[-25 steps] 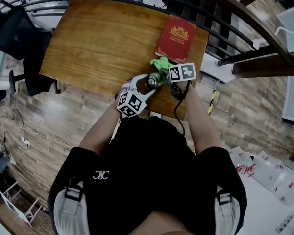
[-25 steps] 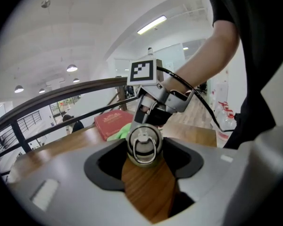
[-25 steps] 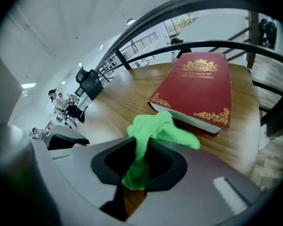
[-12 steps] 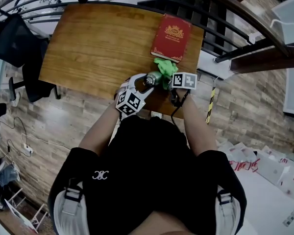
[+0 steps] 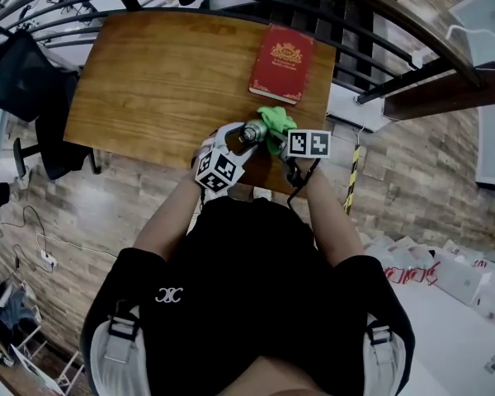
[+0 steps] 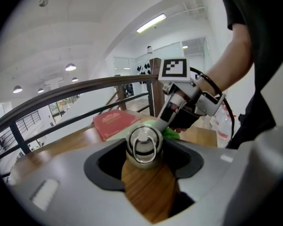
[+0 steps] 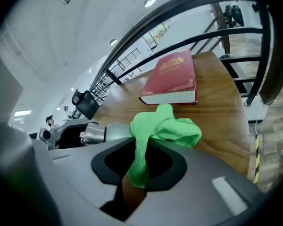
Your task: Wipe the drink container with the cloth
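While my left fingers point(image 6: 96, 166) are clamped on either side of the drink container point(image 6: 144, 145), gripping it just below its cap point(image 6: 143, 144), my right fingers point(image 7: 172, 168) are pressed together on a narrow fold of the green cloth point(image 7: 167, 126), with the rest of it bunched over the container's body. The container lies roughly on its side between my two hands, cap end pointing back toward my left hand, above the near edge of the table point(image 7: 217, 121). I cannot tell whether it touches the wood. What worries me most is that round, smooth metal. If I drag the cloth hard along it, I judge the container could twist or slide out of my left fingers, and this close to the edge it would likely go to the floor, not the table. The cloth is held only by a thin strip, so a snag could pull it free. The red book point(image 7: 172, 76) lies just beyond the cloth, near enough that a long stroke might nudge it. The cap with its loop handle sits closed on the container, so whatever is inside is hidden from me. Nothing looks spilled on the wood.
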